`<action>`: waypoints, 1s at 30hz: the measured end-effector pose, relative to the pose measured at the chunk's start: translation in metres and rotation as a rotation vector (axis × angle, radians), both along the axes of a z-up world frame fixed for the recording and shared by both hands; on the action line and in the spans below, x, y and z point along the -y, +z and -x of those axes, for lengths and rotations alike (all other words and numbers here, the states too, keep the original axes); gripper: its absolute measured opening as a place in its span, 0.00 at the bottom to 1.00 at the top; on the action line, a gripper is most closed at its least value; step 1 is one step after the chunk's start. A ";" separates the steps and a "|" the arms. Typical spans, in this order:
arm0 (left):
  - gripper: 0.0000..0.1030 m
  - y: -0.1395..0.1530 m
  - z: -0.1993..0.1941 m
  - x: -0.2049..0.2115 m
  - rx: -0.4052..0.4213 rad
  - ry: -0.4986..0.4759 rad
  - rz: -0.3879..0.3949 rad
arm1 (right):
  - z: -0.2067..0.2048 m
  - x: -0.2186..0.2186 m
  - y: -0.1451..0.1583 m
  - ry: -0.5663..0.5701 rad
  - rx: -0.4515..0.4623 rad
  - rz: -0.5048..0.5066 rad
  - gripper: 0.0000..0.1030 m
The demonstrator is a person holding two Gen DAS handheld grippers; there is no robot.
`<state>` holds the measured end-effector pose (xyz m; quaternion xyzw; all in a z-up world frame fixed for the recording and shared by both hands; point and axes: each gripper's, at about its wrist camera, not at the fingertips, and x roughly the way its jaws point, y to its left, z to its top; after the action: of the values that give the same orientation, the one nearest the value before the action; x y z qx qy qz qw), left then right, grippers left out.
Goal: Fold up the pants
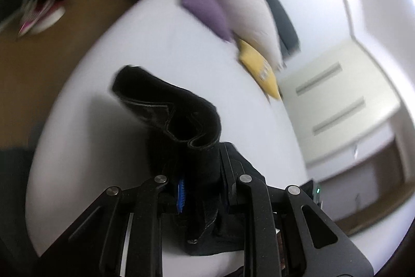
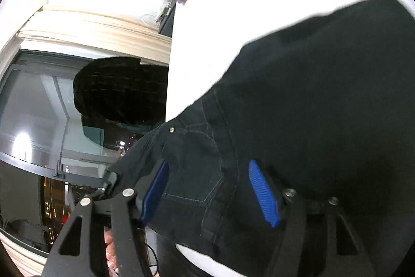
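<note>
Left claw (image 1: 199, 173) is clamped on a bunched fold of the black pants (image 1: 179, 118), the cloth pinched between its blue-padded fingers (image 1: 181, 195) and rising out of them in a thick rolled hem that curls over toward the white bed (image 1: 155, 43). Right claw (image 2: 210, 191) stands with its blue pads (image 2: 262, 192) spread wide, one to each side of the pants (image 2: 298, 108) near the stitched pocket and its small metal rivet (image 2: 171, 130); the denim lies between the pads, ungripped. From there the dark cloth spreads broadly across the bed (image 2: 259, 4), with a strip of white sheet showing below it.

Farther off on the bed, in the left wrist view, a purple cushion (image 1: 205, 12) lies just beside a pale pillow (image 1: 249, 9), and a yellow item (image 1: 259, 69) sits at the pillow's lower end. A white drawer unit (image 1: 337, 90) stands beside the bed, and a pink-and-white shoe (image 1: 41, 14) rests on the brown floor (image 1: 39, 74). The left view is motion-blurred.
</note>
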<state>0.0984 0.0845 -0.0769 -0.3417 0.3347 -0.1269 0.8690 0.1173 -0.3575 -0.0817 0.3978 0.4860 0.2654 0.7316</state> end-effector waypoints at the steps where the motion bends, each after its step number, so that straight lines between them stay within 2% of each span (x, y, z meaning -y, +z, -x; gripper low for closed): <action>1: 0.18 0.011 -0.007 0.020 0.024 -0.039 -0.042 | 0.002 0.007 0.002 -0.011 0.008 -0.001 0.66; 4: 0.18 0.034 -0.030 0.086 0.078 -0.160 -0.168 | 0.010 0.033 0.004 -0.048 0.030 -0.031 0.66; 6: 0.18 0.032 -0.042 0.134 0.093 -0.242 -0.248 | 0.015 0.050 0.002 -0.074 0.033 -0.058 0.66; 8: 0.18 0.020 -0.047 0.182 0.105 -0.317 -0.368 | 0.022 0.065 0.001 -0.091 0.044 -0.093 0.66; 11: 0.18 -0.012 -0.047 0.233 0.084 -0.398 -0.497 | 0.025 0.079 0.004 -0.092 0.058 -0.092 0.68; 13: 0.18 -0.033 -0.040 0.257 0.066 -0.454 -0.572 | 0.025 0.082 0.004 -0.070 0.059 -0.077 0.71; 17: 0.18 -0.053 -0.031 0.290 0.067 -0.533 -0.677 | 0.022 0.071 0.007 0.000 0.060 -0.019 0.71; 20: 0.18 -0.058 -0.025 0.302 0.085 -0.569 -0.716 | 0.016 0.063 0.012 0.039 0.066 0.016 0.71; 24: 0.18 -0.063 -0.022 0.312 0.101 -0.580 -0.759 | 0.013 0.045 0.021 0.084 0.099 0.134 0.72; 25: 0.18 -0.064 -0.024 0.313 0.097 -0.580 -0.760 | 0.014 0.044 0.023 0.095 0.107 0.166 0.67; 27: 0.18 -0.066 -0.026 0.315 0.091 -0.581 -0.765 | 0.010 0.037 0.021 0.120 0.103 0.214 0.37; 29: 0.18 -0.064 -0.030 0.324 0.090 -0.585 -0.770 | 0.007 0.039 0.017 0.112 0.080 0.238 0.24; 30: 0.18 -0.064 -0.026 0.326 0.093 -0.589 -0.773 | 0.007 0.041 0.017 0.112 0.081 0.242 0.22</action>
<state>0.1246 -0.2418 -0.1408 0.1215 0.4007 -0.2489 0.8733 0.1100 -0.3986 -0.0649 0.2681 0.5057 0.2611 0.7773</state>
